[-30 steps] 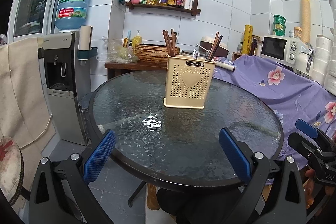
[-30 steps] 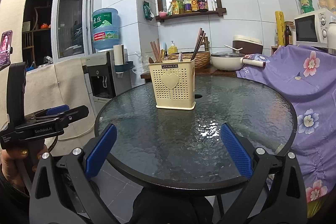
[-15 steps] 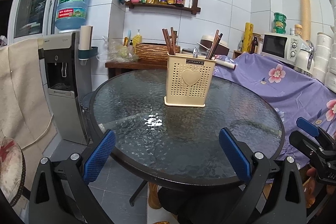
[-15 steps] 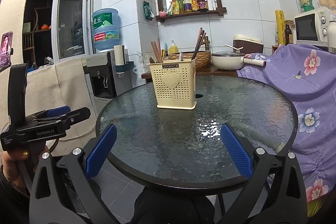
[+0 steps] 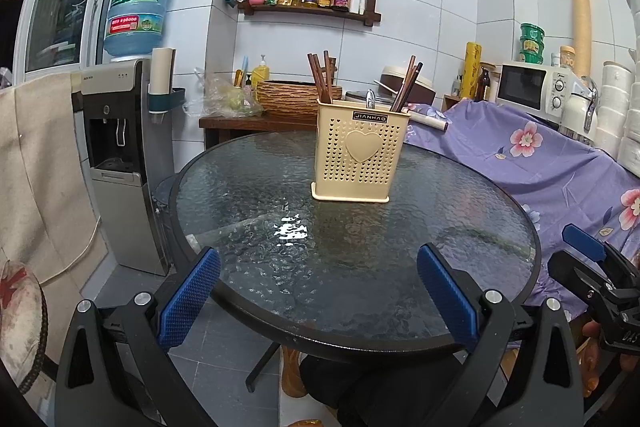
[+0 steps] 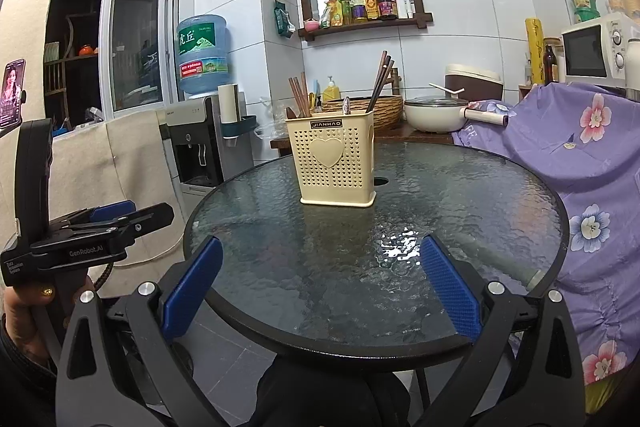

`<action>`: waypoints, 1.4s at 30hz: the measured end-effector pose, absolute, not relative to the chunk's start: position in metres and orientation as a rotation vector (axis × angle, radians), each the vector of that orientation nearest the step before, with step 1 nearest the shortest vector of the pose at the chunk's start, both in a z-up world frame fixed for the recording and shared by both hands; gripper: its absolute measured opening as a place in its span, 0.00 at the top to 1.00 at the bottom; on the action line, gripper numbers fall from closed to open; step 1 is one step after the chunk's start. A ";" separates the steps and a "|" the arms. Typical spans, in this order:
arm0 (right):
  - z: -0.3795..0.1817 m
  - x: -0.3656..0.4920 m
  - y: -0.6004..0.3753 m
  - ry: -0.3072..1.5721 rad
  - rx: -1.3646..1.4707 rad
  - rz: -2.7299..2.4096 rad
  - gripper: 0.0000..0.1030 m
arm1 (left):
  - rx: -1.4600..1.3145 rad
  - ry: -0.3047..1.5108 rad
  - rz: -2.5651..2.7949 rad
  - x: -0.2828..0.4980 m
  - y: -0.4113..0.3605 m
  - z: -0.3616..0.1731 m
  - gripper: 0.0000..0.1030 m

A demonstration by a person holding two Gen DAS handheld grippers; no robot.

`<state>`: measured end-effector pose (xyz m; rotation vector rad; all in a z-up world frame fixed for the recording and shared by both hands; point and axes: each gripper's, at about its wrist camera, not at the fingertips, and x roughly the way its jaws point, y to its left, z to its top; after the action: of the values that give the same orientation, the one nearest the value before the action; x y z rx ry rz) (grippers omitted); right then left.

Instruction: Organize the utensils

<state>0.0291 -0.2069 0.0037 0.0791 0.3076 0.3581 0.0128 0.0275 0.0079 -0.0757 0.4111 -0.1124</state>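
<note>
Utensils all in the caddy (image 5: 358, 154), table (image 5: 248, 183) bare
Little changed over the last second: left gripper (image 5: 318, 293) and right gripper (image 6: 320, 289) stay back, fingers spread, empty; looks done

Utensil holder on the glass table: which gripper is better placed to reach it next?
Marginally the left. The utensil holder sits just right of centre ahead of the open left gripper, and left of centre for the open right gripper. Both hover empty at the table edge.
</note>
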 end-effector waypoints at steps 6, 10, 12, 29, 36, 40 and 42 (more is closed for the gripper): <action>0.003 0.029 -0.207 0.310 0.081 0.361 0.06 | -0.075 0.413 -0.115 0.013 0.027 0.007 0.06; 0.003 0.030 -0.208 0.312 0.084 0.363 0.06 | -0.073 0.414 -0.117 0.012 0.026 0.006 0.06; 0.003 0.030 -0.208 0.312 0.084 0.362 0.06 | -0.071 0.414 -0.117 0.012 0.027 0.005 0.06; 0.002 0.029 -0.208 0.314 0.086 0.366 0.06 | -0.069 0.415 -0.118 0.012 0.026 0.005 0.06; 0.001 0.029 -0.208 0.315 0.086 0.368 0.06 | -0.065 0.417 -0.121 0.012 0.027 0.005 0.06; 0.001 0.028 -0.207 0.315 0.087 0.368 0.06 | -0.067 0.412 -0.128 0.011 0.028 0.005 0.06; 0.001 0.029 -0.207 0.315 0.087 0.367 0.06 | -0.077 0.406 -0.136 0.011 0.028 0.006 0.06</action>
<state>0.0292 -0.2073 0.0013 0.0866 0.3147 0.3671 0.0107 0.0282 0.0062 -0.0772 0.4065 -0.1356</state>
